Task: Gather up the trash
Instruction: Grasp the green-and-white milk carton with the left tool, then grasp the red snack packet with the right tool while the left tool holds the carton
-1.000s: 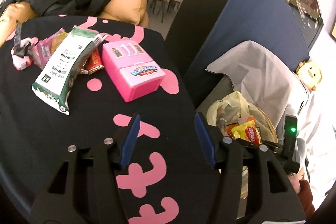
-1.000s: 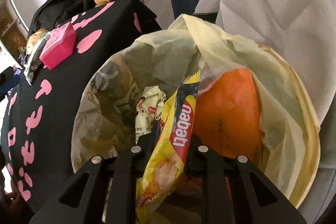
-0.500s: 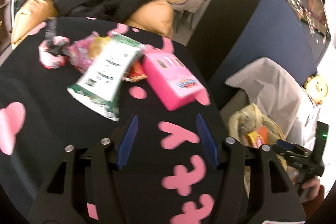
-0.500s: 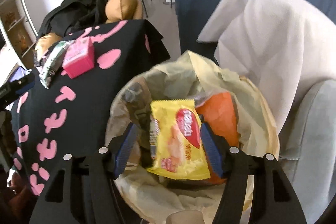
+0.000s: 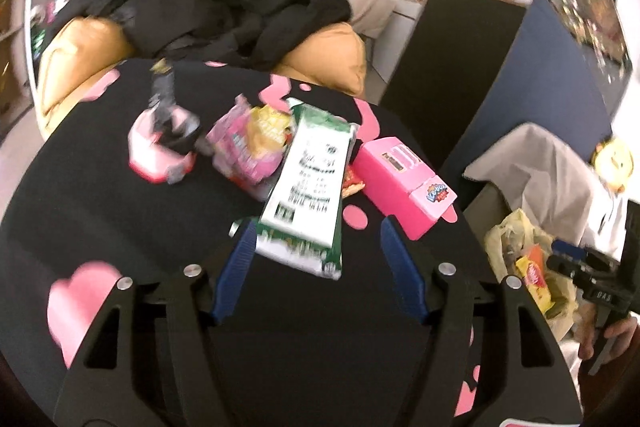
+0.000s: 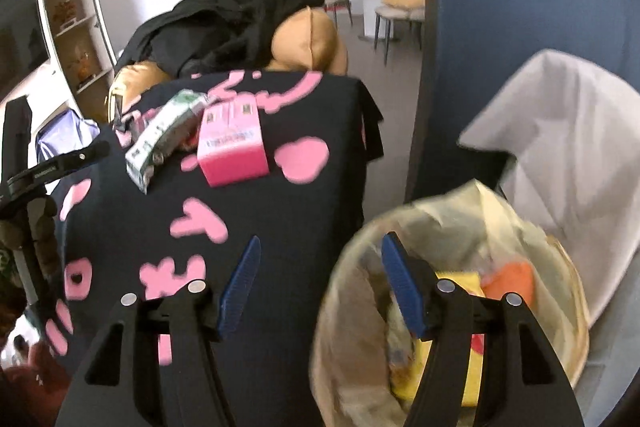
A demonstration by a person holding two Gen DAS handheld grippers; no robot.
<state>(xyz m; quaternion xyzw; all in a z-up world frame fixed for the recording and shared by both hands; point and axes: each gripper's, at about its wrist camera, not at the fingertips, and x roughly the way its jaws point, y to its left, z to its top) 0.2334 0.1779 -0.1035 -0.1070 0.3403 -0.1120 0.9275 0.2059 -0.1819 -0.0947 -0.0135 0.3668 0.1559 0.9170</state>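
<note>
A green and white snack bag (image 5: pixel 308 187) lies on the black table with pink marks (image 5: pixel 120 211), beside a pink box (image 5: pixel 400 187), a pink wrapper (image 5: pixel 244 151) and a small pink item (image 5: pixel 160 151). My left gripper (image 5: pixel 316 247) is open, its fingertips at the near end of the green bag. My right gripper (image 6: pixel 318 255) is open and empty, held over the table edge and the rim of the lined bin (image 6: pixel 460 223). A yellow wrapper (image 6: pixel 460 359) lies in the bin. The green bag (image 6: pixel 164 135) and pink box (image 6: pixel 232 143) show in the right wrist view.
A tan cushion with black clothes (image 5: pixel 224 15) sits behind the table. A blue partition (image 6: pixel 520 27) and a chair under a white cloth (image 6: pixel 568 131) stand by the bin. The bin also shows in the left wrist view (image 5: pixel 516 251).
My right gripper opened, dropped the yellow wrapper into the bin and drew back left. My left gripper moved across the table up to the green bag.
</note>
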